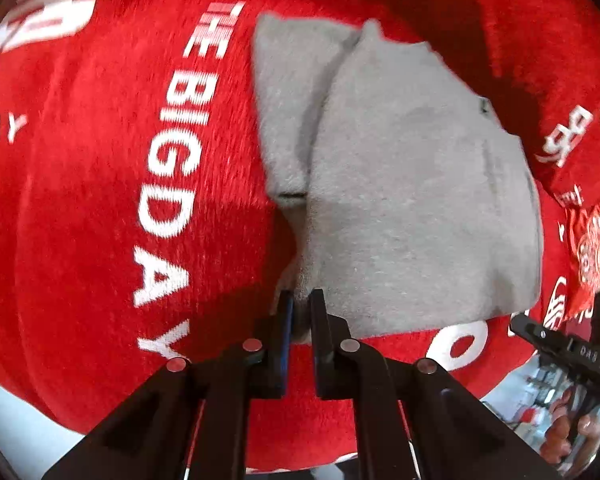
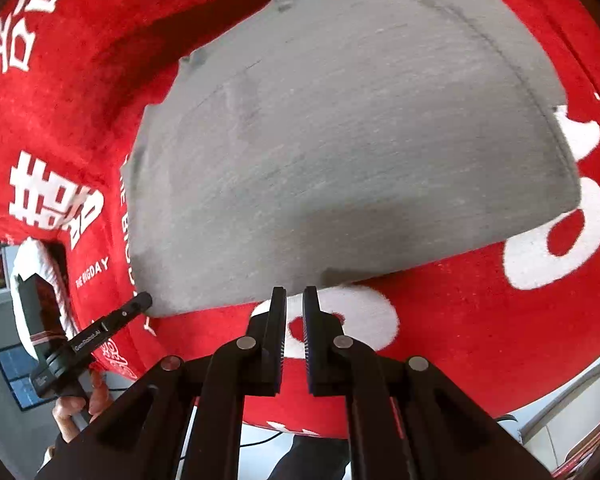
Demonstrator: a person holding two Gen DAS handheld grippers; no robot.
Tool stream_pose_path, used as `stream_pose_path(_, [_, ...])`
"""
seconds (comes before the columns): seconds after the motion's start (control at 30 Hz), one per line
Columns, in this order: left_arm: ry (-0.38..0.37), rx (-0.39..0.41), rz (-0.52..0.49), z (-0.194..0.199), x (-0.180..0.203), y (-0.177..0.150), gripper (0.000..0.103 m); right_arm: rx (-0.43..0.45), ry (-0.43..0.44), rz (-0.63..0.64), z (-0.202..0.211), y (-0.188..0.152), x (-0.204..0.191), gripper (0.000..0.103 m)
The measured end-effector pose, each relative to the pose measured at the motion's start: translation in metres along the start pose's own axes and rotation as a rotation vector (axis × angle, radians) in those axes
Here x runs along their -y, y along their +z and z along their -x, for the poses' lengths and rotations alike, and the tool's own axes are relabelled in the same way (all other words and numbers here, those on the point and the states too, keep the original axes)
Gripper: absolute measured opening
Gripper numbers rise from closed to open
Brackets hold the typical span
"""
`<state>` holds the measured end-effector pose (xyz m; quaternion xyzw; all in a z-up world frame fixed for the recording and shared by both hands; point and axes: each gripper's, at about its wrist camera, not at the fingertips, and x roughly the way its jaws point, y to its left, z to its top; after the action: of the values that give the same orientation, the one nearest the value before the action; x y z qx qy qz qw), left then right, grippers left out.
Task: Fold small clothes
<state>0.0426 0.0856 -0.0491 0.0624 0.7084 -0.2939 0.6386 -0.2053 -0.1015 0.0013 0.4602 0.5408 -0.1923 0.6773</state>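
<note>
A small grey garment (image 1: 400,184) lies folded on a red cloth with white lettering (image 1: 100,200). One grey layer lies over another at its far left. My left gripper (image 1: 300,300) is shut on the garment's near left corner. In the right wrist view the grey garment (image 2: 340,140) fills the middle. My right gripper (image 2: 294,300) sits just below its near edge, over the red cloth (image 2: 460,320); its jaws are nearly closed with a narrow gap and nothing between them. The left gripper (image 2: 140,304) shows at the garment's lower left corner.
The red cloth covers the whole work surface; its near edge drops off to a pale floor (image 1: 20,412). The right gripper's body (image 1: 560,348) shows at the lower right of the left wrist view. A hand (image 2: 80,408) holds the left gripper's handle.
</note>
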Motion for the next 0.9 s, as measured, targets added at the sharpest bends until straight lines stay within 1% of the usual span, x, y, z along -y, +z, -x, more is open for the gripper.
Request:
stream_pose_path(0.07, [0.017,0.000,-0.015,0.000,-0.003,-0.004,0.010,-0.007,-0.013,0.012,-0.003,0.000,-0.004,0.007])
stream_pose_path(0.1, [0.026,-0.020,-0.009,-0.007,-0.008,-0.005,0.010,-0.011,-0.021,0.014,-0.004,0.000,-0.005,0.008])
stream_pose_path(0.17, [0.004,-0.025,0.002,-0.012,-0.014,-0.005,0.010,-0.015,-0.021,0.016,-0.006,0.000,-0.009,0.008])
stream_pose_path(0.23, [0.002,-0.017,-0.010,-0.010,-0.013,-0.005,0.010,-0.014,-0.025,0.036,-0.008,0.003,-0.014,0.012])
stream_pose_path(0.4, [0.070,-0.011,-0.054,0.000,-0.012,-0.017,0.010,-0.008,-0.040,0.081,-0.013,0.008,-0.034,0.012])
stream_pose_path(0.47, [0.106,0.009,-0.064,0.010,-0.017,-0.022,0.010,-0.010,-0.039,0.079,-0.016,0.010,-0.038,0.012])
stream_pose_path(0.53, [0.097,0.041,-0.056,0.024,-0.022,-0.021,0.010,-0.015,-0.036,0.073,-0.019,0.010,-0.040,0.012])
stream_pose_path(0.6, [0.085,0.074,-0.049,0.032,-0.023,-0.013,0.010,-0.019,-0.032,0.075,-0.020,0.008,-0.043,0.012])
stream_pose_path(0.7, [0.062,0.133,-0.051,0.040,-0.014,0.012,0.010,-0.026,-0.032,0.084,-0.023,0.004,-0.046,0.012])
stream_pose_path(0.83, [0.035,0.182,-0.072,0.029,0.009,0.054,0.010,-0.035,-0.033,0.087,-0.026,0.000,-0.049,0.012])
stream_pose_path(0.9, [0.045,0.188,-0.087,0.016,0.024,0.073,0.010,-0.039,-0.033,0.085,-0.027,-0.002,-0.048,0.012])
